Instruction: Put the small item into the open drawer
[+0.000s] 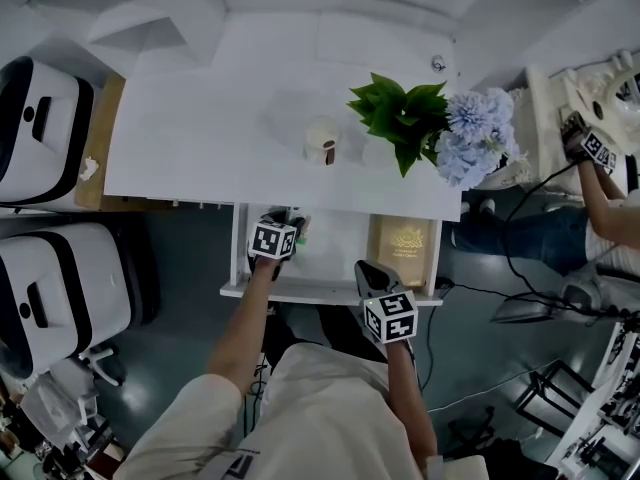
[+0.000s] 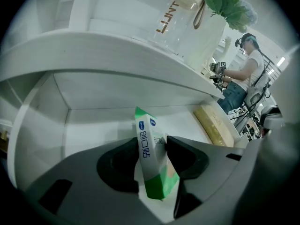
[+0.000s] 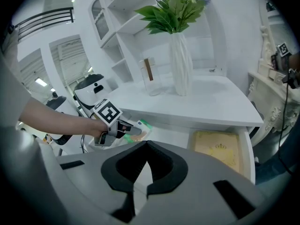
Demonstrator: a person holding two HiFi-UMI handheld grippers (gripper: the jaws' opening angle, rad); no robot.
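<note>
Jaws of the left gripper [image 2: 152, 141] stand apart in the left gripper view, with a green and white packet [image 2: 151, 165] leaning tilted in the gap at lower centre. The pads do not seem to squeeze it. Behind it lies the white floor of the open drawer [image 2: 93, 125], and 1 tan box [image 2: 213, 125] sits at the drawer's right side.

In the right gripper view, the right gripper [image 3: 146, 145] shows its 2 jaws brought together at lower centre with nothing between them. The left gripper reaches in from the left, and the packet is at its tip over the drawer.

In the head view, both grippers sit at the drawer below the white table [image 1: 200, 138]. The left one is over the drawer's left part and the right one at its front edge. A vase of flowers [image 1: 440, 128] stands at upper right.
</note>
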